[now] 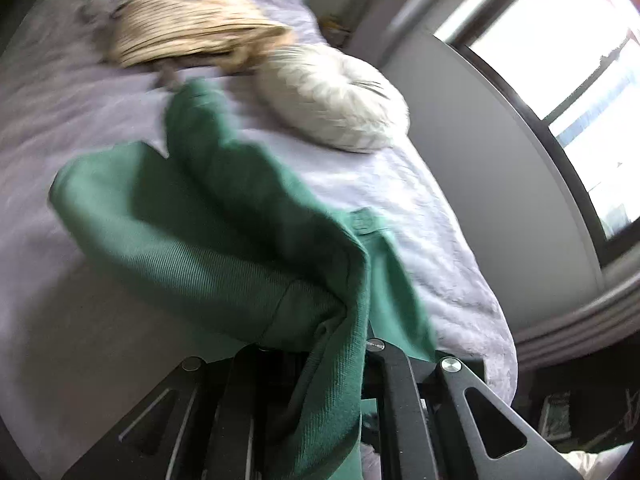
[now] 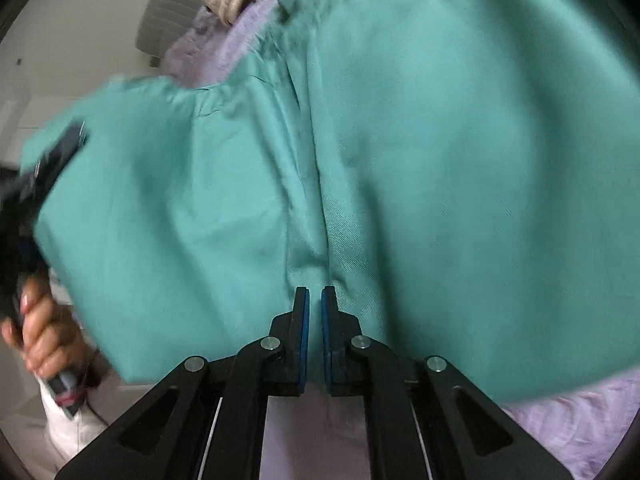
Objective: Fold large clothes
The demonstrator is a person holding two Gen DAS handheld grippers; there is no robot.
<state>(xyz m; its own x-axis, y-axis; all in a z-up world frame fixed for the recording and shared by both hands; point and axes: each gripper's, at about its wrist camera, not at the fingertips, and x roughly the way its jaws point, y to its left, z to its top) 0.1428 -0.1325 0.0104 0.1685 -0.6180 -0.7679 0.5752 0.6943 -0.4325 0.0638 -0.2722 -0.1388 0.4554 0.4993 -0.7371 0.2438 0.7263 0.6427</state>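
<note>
- the left hand-held gripper [image 1: 320,344] is clamped on a bunched edge of the green garment [image 1: 224,216]; its fingertips are buried in the cloth, and a fold of it hangs down between the black finger arms.
- ahead of the left hand-held gripper the garment rises in a thick fold and trails away across the bed [image 1: 72,112], lifted off the lilac cover near the gripper and lying on it farther out.
- beyond the garment, ahead and to the right, a round white cushion [image 1: 332,100] sits on the bed; further ahead, a striped cream pillow [image 1: 192,28] touches the cushion's far side. both are blurred.
- to the right of the left hand-held gripper, past the bed's edge, are a grey wall and a bright window [image 1: 568,64].
- the right hand-held gripper [image 2: 315,296] has its blue-padded fingers [image 2: 305,320] drawn close with a thin slit between them; the tips meet the garment's [image 2: 440,160] lower edge at a crease, but whether cloth is pinched in the slit cannot be told.
- the garment fills most of the right wrist view, spread ahead of that gripper over the lilac bed [image 2: 580,432], which shows below right and at the top.
- far to its left, the person's hand [image 2: 44,336] grips the other tool's handle, beside the garment's raised left edge.
</note>
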